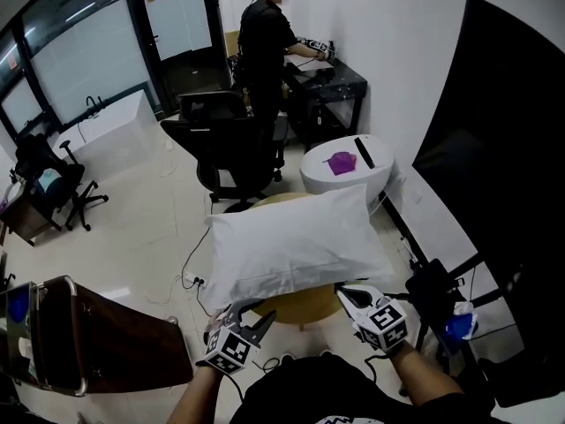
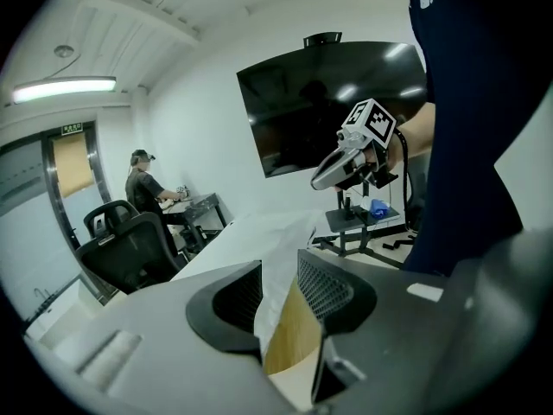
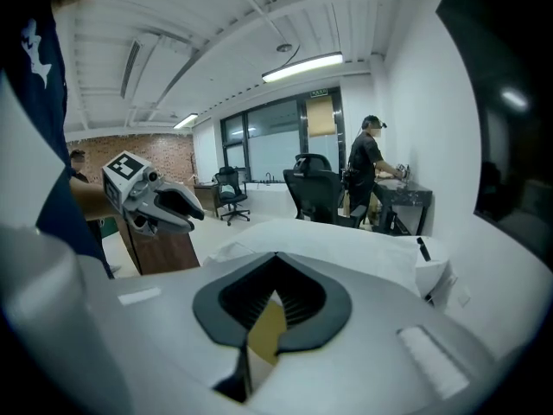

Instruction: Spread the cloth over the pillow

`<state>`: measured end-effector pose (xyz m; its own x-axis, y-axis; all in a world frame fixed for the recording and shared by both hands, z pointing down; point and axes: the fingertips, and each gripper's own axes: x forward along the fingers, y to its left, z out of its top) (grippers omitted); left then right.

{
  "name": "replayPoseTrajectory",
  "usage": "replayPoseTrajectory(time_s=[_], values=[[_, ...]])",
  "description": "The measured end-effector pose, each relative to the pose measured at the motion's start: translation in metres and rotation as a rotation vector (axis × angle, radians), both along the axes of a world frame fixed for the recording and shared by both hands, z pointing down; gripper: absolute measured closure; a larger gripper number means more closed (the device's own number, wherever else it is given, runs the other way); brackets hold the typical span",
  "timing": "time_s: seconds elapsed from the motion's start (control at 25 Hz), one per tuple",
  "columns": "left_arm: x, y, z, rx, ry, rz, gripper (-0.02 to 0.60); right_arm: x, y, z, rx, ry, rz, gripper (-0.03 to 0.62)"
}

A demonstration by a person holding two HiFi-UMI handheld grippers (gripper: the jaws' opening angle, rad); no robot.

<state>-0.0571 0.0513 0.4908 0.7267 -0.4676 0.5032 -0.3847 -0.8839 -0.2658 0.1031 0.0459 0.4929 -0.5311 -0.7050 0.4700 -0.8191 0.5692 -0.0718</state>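
A white pillow (image 1: 291, 232) lies on a round wooden table (image 1: 305, 307), and a white cloth (image 1: 265, 283) sits along its near edge. My left gripper (image 1: 250, 314) is at the near left corner. In the left gripper view, the cloth (image 2: 278, 253) runs between the jaws of my left gripper (image 2: 272, 275), and wood shows in the gap beside it. At the near right corner, my right gripper (image 1: 346, 291) has its tips closed, with a sliver of white cloth (image 3: 271, 299) between them. Beyond my right gripper (image 3: 276, 262) the pillow (image 3: 328, 240) stretches away.
A large black screen (image 1: 503, 166) on a stand fills the right side. Behind the pillow is a white round stool (image 1: 346, 168) with a purple object on it. Further back are a black office chair (image 1: 225, 144) and a person (image 1: 265, 42) at a black desk. A brown cabinet (image 1: 106, 343) stands at near left.
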Motion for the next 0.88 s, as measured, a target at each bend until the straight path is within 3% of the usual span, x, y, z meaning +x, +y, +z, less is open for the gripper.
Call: replayPoseTrajectory(time_s=[0.16,0.4,0.8,0.88], values=[[0.004,0.008,0.008,-0.001,-0.051,0.012,0.455,0.010,0.009,-0.003,0.012,0.009,-0.007,0.588],[0.021,0.022,0.008,0.001,-0.066,0.061,0.414,0.025,0.016,-0.004,0.003,0.012,-0.031,0.588],[0.021,0.022,0.003,0.032,-0.069,-0.006,0.412,0.030,0.020,-0.005,0.012,-0.009,-0.056,0.588],[0.018,0.020,0.002,0.031,-0.060,-0.027,0.383,0.032,0.021,-0.005,0.013,-0.009,-0.056,0.588]])
